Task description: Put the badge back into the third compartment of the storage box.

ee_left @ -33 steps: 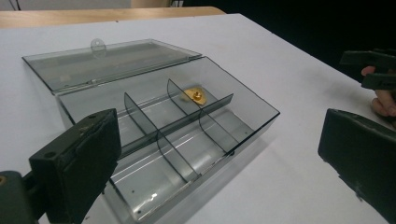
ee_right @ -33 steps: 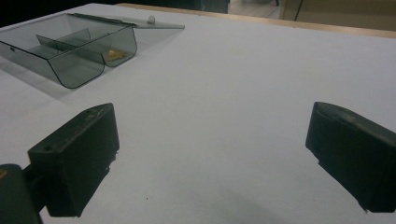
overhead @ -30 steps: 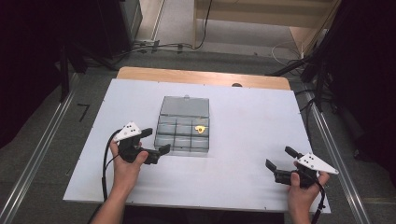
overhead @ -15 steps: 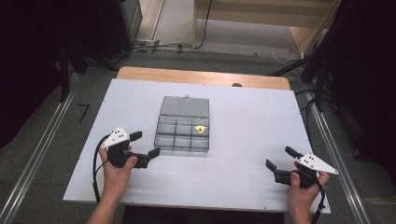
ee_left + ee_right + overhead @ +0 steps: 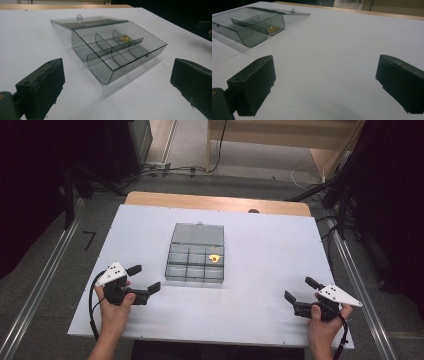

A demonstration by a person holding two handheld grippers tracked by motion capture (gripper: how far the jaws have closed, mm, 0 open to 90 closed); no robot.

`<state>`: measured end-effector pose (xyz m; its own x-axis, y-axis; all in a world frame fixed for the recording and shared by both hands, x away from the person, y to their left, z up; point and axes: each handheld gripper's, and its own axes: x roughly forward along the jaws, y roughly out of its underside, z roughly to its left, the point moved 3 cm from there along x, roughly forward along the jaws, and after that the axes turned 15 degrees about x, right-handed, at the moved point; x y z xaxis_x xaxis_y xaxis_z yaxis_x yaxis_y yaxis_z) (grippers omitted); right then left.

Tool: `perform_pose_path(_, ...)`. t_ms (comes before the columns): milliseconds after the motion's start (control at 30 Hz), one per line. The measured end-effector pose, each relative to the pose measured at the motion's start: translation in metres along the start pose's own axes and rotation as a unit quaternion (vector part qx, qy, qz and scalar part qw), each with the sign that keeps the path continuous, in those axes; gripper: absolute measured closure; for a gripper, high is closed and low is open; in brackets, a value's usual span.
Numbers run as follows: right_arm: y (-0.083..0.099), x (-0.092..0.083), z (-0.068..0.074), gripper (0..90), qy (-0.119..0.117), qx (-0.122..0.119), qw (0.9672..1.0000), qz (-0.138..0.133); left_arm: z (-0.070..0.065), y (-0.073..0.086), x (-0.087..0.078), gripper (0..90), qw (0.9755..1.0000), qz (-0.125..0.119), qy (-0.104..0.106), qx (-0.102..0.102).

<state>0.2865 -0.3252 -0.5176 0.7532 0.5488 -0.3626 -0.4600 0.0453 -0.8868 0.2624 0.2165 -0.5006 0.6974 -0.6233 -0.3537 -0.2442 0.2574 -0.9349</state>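
The left gripper (image 5: 142, 279), a black two-jaw tool with a white three-cornered plate on top, rests in the person's left hand (image 5: 114, 306) low over the white table top (image 5: 260, 250) with its jaws spread wide and nothing between them; just ahead of those jaws and a little to their right sits the smoky clear plastic compartment box (image 5: 195, 263), apart from the tool and not touched by it; in the left gripper view the box (image 5: 117, 53) lies straight in front between the two black jaws, its thin dividers standing upright, its hinged transparent lid (image 5: 86, 21) folded flat on the table behind it; a small yellow piece (image 5: 123, 38) lies in a far compartment, on the side away from this gripper, and in the high view the same piece (image 5: 215, 258) sits in the right cell of the middle row; the right gripper (image 5: 299, 296), held in the right hand (image 5: 322, 330), is likewise released, jaws parted over bare table; the box (image 5: 249, 27) stands well off to its forward left, the yellow piece (image 5: 273, 29) visible through the near wall.
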Motion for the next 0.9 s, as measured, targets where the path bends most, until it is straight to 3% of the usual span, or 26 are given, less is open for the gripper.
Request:
perform_pose_path(433, 0.000, 0.000, 0.000, 1.2, -0.003, -0.001, 1.0000, -0.001, 0.018, 0.018, -0.021, 0.1, 0.9997, 0.002, -0.023, -0.008)
perform_pose_path(900, 0.000, 0.001, 0.000, 1.2, -0.005, -0.002, 1.0000, 0.001, 0.033, 0.027, -0.035, 0.0, 0.9991, -0.013, -0.039, -0.014)
